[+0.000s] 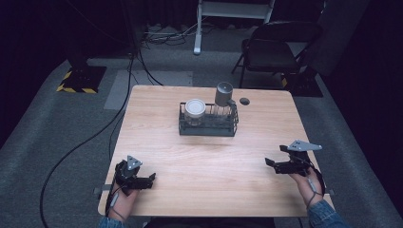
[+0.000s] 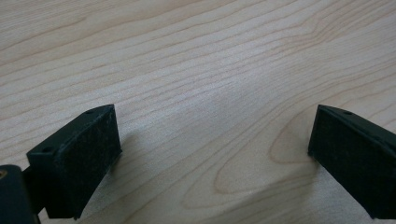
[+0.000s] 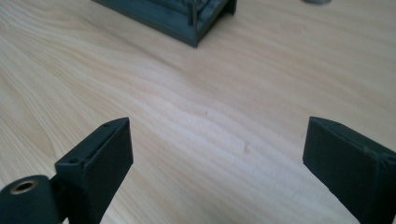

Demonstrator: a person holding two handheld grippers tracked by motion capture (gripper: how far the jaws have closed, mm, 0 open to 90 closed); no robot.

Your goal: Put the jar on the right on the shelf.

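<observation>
A dark wire rack [image 1: 208, 124] stands at the middle of the wooden table [image 1: 199, 156], toward the far side. In it sit a jar with a white lid [image 1: 195, 107] on the left and a jar with a grey lid [image 1: 223, 93] on the right. My left gripper [image 1: 151, 179] rests near the front left corner, open, jaws wide over bare wood [image 2: 210, 140]. My right gripper [image 1: 275, 156] is held near the front right edge, open with nothing between its jaws [image 3: 219, 154]. The rack's corner [image 3: 187, 18] shows at the top of the right gripper view.
A small dark round disc [image 1: 244, 100] lies on the table behind the rack to its right. Beyond the table stand a black folding chair [image 1: 271, 47] and a white frame's leg [image 1: 197, 28]. Cables [image 1: 114, 123] run along the grey floor at left.
</observation>
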